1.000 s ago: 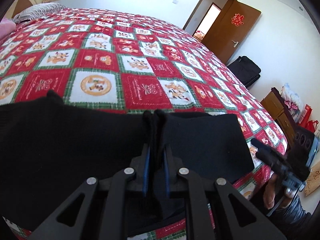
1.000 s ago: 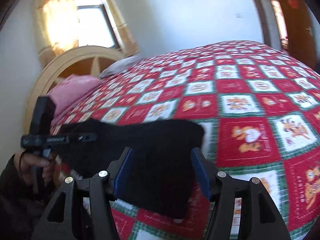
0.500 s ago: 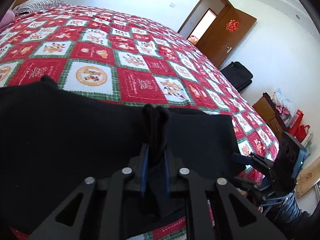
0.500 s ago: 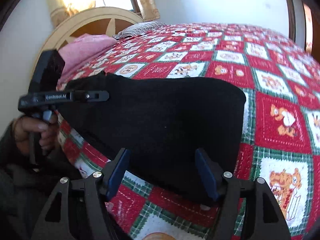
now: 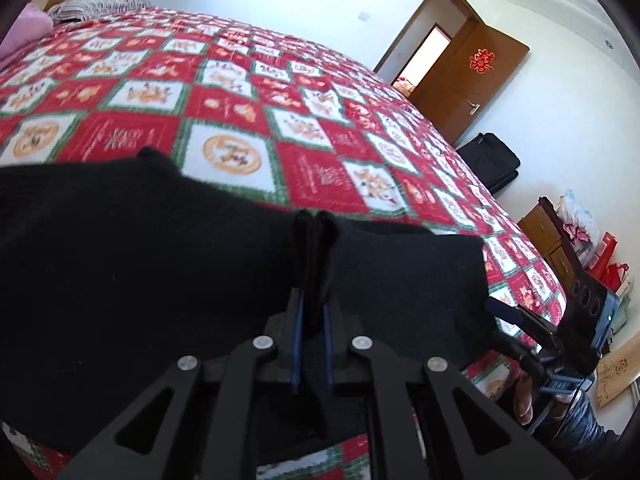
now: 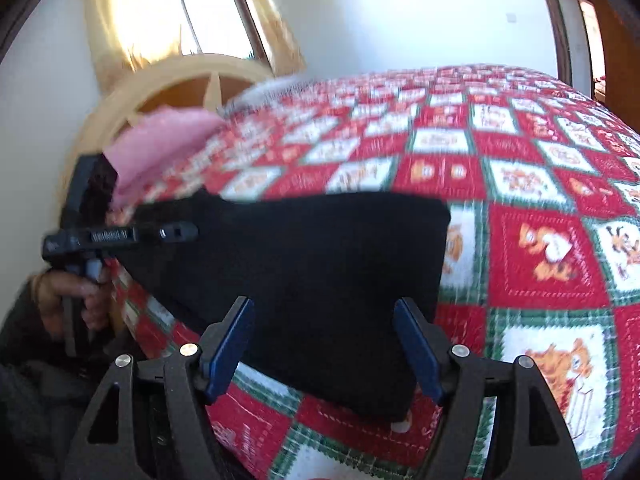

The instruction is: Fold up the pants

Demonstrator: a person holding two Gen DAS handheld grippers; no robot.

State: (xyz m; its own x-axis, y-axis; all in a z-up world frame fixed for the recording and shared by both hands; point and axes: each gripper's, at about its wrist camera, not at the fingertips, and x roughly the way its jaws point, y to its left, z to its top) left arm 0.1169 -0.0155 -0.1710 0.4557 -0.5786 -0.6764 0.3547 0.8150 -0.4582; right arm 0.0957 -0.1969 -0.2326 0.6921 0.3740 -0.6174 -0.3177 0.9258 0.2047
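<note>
My left gripper has its jaws pinched almost shut on a ridge of the black pants, the bunched cloth standing up between the blue pads. My right gripper has its jaws spread wide with nothing between the pads; they sit over the near edge of the pants without pressing on them.

The pants lie as a flat dark slab along the near side of the bed, on its red, white and green patchwork cover. From the left wrist camera I see them run from the pinched ridge off to the left, with a squared end to the right near the bed's edge. From the right wrist camera that end has a clean corner on the right.

Each camera catches the other tool: the right gripper at the lower right of the left view, a hand beneath it; the left gripper at the left of the right view, held by a hand.

Beyond lie a pink pillow, a curved headboard, a sunlit window, and a brown door standing open.
</note>
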